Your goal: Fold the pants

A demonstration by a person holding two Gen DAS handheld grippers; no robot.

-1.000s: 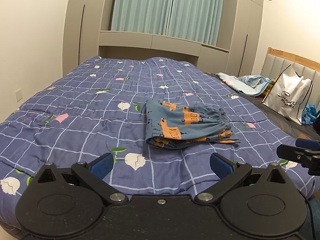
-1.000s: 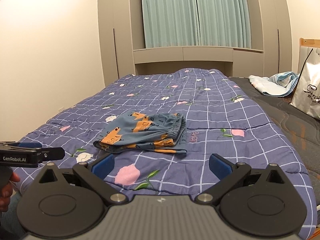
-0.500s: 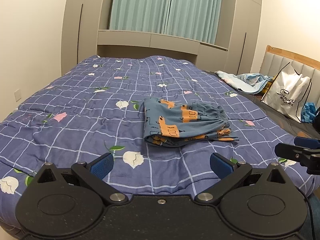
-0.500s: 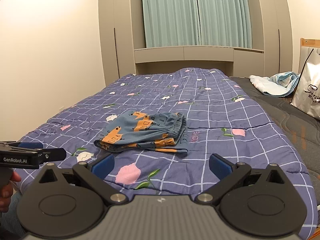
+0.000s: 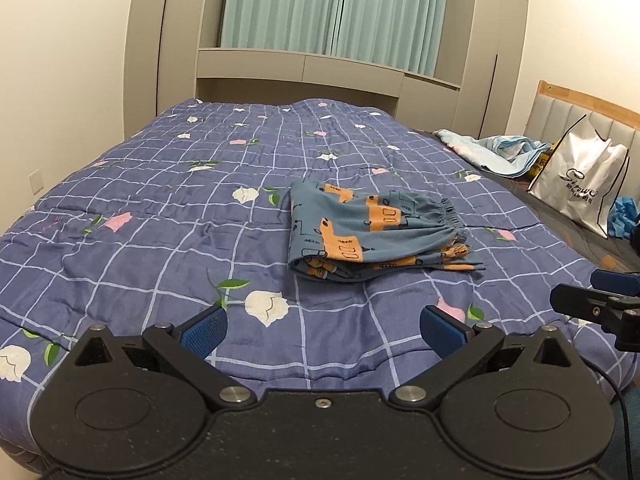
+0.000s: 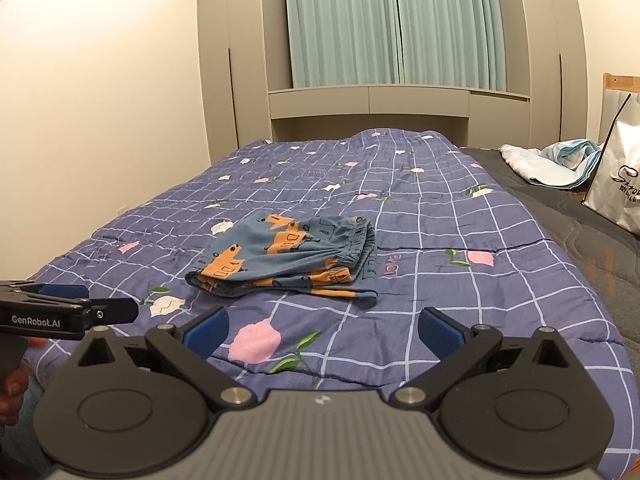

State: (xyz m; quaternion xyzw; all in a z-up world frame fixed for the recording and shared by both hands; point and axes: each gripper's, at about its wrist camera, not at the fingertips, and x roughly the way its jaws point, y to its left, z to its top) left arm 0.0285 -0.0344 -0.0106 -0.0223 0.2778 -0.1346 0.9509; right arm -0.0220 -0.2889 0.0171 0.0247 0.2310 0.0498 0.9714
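I see the pants (image 5: 372, 236) lying folded in a small pile on the blue quilt (image 5: 160, 240) with the flower squares. They are blue with orange shapes on them. The stretchy waist is bunched up on the right side of the pile. Nothing is touching them.

My left gripper (image 5: 322, 328) is low over the near edge of the bed, well apart from the pants. Its two blue fingers (image 5: 202, 330) are spread wide and hold nothing. My right gripper (image 6: 322, 330) is the same: fingers wide apart, nothing between them, back from the pants. In the right view I see the left gripper from the side at the left edge, and part of a hand (image 6: 12, 390) under it.

On the right side of the bed, past the quilt, there is a crumpled light blue blanket (image 5: 496, 152) and a white bag (image 5: 580, 188) leaning near the headboard (image 5: 576, 108). Green curtains (image 5: 332, 12) hang at the far wall, between tall grey cupboards (image 5: 160, 40).
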